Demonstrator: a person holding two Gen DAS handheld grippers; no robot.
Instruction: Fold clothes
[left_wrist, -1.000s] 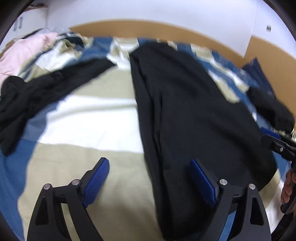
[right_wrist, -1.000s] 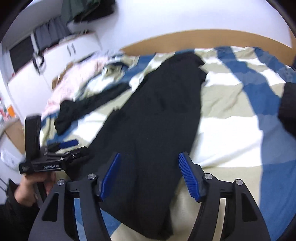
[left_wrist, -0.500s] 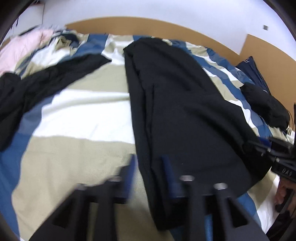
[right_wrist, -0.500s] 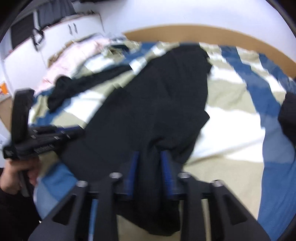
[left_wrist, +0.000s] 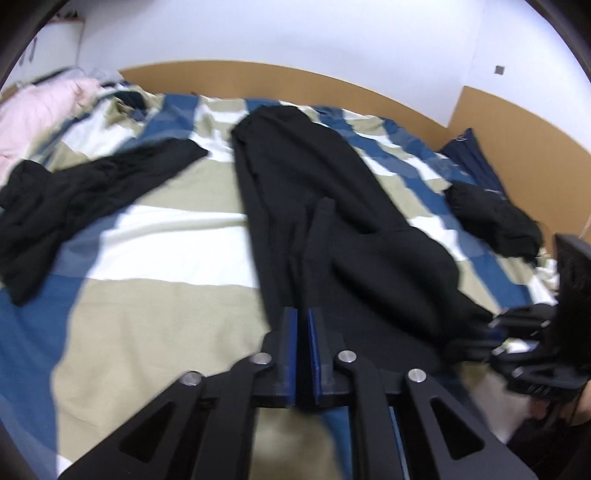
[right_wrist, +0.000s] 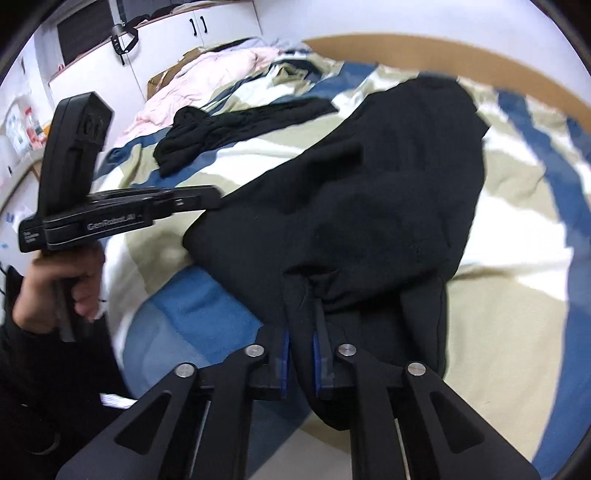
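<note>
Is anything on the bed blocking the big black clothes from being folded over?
Nothing visible is. Both the left gripper and the right gripper are closing on the near end of the black garment. The other black garment lies apart, to the side.

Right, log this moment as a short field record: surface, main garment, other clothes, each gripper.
surface: bed with blue, beige and white checked cover
main garment: long black garment laid lengthwise, near end lifted and bunched
other clothes: thin black garment to the left; small black bundle to the right; pink bedding at far left
left gripper: jaws closing on the black garment's near edge, fabric between the blue pads
right gripper: jaws closing on the same garment, a fold pinched between its pads
</note>
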